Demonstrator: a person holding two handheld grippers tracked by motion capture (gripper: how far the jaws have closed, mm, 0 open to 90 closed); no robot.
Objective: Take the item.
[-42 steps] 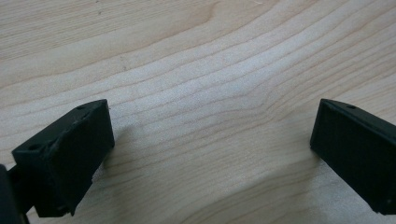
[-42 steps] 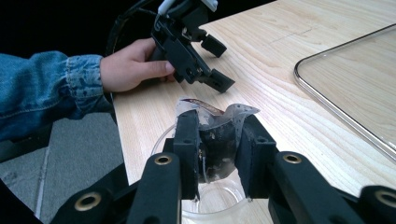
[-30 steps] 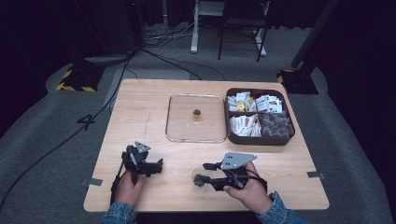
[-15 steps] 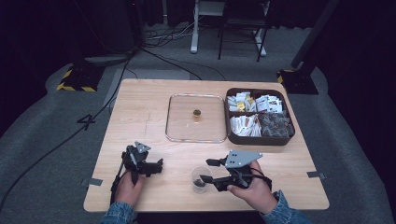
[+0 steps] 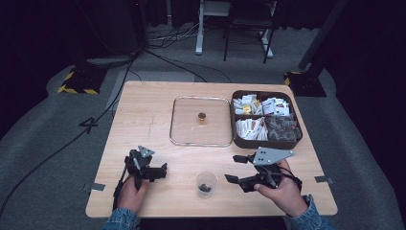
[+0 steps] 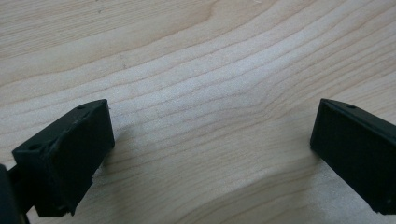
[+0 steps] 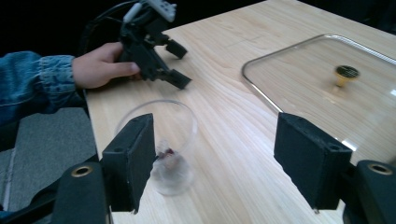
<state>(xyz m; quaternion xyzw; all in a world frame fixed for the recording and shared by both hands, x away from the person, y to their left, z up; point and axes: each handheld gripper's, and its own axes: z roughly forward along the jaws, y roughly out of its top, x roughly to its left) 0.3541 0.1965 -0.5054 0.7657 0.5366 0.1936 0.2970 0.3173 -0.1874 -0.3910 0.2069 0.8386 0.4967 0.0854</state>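
Claws both gape: right claw (image 5: 236,168), just opening, beside clear round cup (image 5: 207,184); left claw (image 5: 163,169) over pale woodgrain.

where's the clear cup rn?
High view: the clear cup stands near the table's front edge, between the left tool and right tool, free of both.

The table (image 5: 158,120) is pale wood with wavy grain. Both grippers, the left gripper (image 5: 152,168) and the right gripper (image 5: 235,168), are black, the right topped by a grey plate (image 5: 270,155). The cup (image 5: 206,184) is clear, with something dark at its bottom. The lid (image 5: 200,120) is clear glass with a brass-coloured knob (image 5: 202,116). The box (image 5: 266,125) is dark brown and holds white, yellow and dark packets. The sleeves (image 5: 306,219) are blue denim.
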